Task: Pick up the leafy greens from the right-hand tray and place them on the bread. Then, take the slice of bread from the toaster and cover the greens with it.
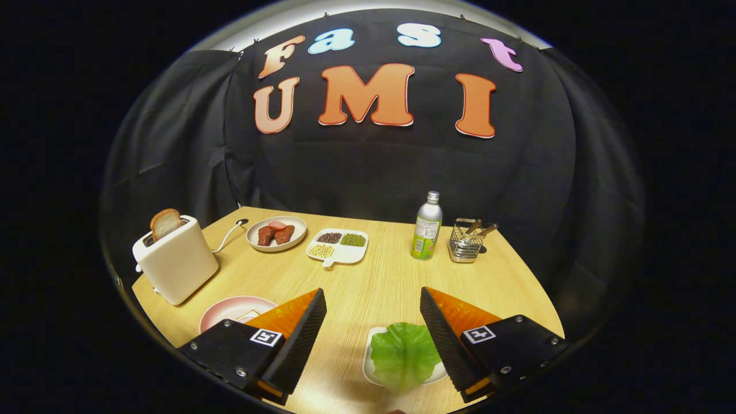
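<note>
Presently: claw [372, 299] wide open, empty, above lettuce [404, 355] on small white tray [368, 368]; best lowered straight so both fingers straddle the leaf before closing.

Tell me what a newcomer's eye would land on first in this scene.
First, the bright leafy greens on a small white tray, lying between the fingers of the open gripper. Next, the white toaster beyond the left finger, a bread slice standing up out of its slot.
</note>
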`<state>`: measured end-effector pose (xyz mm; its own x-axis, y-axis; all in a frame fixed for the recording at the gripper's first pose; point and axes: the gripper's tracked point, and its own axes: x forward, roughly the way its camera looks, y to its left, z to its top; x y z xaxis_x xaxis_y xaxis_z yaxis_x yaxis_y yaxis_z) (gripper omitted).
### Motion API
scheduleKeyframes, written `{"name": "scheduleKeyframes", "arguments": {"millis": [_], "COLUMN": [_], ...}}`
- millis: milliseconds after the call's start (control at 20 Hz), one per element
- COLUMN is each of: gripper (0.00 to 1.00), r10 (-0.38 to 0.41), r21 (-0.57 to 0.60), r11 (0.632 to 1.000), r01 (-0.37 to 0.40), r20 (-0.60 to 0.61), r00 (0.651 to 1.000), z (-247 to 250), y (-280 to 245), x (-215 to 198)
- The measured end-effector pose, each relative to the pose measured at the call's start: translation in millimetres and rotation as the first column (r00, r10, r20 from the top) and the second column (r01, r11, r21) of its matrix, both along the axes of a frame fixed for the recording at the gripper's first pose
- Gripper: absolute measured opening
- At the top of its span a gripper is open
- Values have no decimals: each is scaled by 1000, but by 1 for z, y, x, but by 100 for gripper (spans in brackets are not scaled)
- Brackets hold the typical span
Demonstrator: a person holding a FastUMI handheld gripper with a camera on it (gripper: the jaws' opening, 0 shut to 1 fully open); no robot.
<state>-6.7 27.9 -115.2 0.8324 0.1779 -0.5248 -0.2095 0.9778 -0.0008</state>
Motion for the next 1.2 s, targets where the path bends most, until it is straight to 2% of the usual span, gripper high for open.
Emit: {"name": "scheduleKeyframes", "arguments": {"millis": [550, 800, 1050, 1200], "gripper": [98, 98, 99, 99], "r10": [13, -23, -10, -4], "r21": [-26, -77, -68, -86], "r11": [999, 997, 997, 995], "r01": [-19, -1, -22, -41], "r20": [-194, -313, -434, -465], "r00": [981, 950, 901, 885], "z": [-54, -82, -107, -119], "y": [-6, -26, -30, -35], "x": [-6, -14, -27, -29]}}
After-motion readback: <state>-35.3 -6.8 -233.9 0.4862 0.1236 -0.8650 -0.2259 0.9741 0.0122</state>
